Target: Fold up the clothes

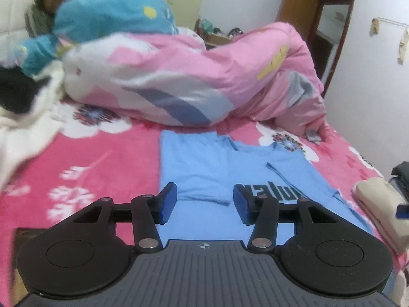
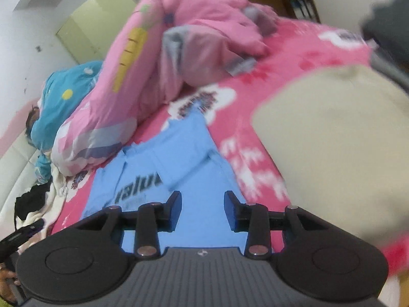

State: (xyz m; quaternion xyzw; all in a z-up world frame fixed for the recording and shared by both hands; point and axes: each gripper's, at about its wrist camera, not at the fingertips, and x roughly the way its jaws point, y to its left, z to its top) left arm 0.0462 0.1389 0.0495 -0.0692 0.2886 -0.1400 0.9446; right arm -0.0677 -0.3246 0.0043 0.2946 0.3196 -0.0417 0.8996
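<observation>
Already the blue shirt (image 1: 225,176) lies on the bed (image 1: 107,158) with its sides folded in. Both tools, left tool (image 1: 205,204) and right tool (image 2: 202,211), hang partly open and empty. Folding it in half looks left.

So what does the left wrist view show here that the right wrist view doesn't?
Only the left wrist view: the shirt's left fold edge, and the wooden door frame at the wall.

Only the right wrist view, blurred: the beige folded garment up close.

Both: the blue shirt partly folded on the red floral blanket, the pink quilt behind, and each view's own gripper, left gripper and right gripper, open and empty above the shirt.
</observation>
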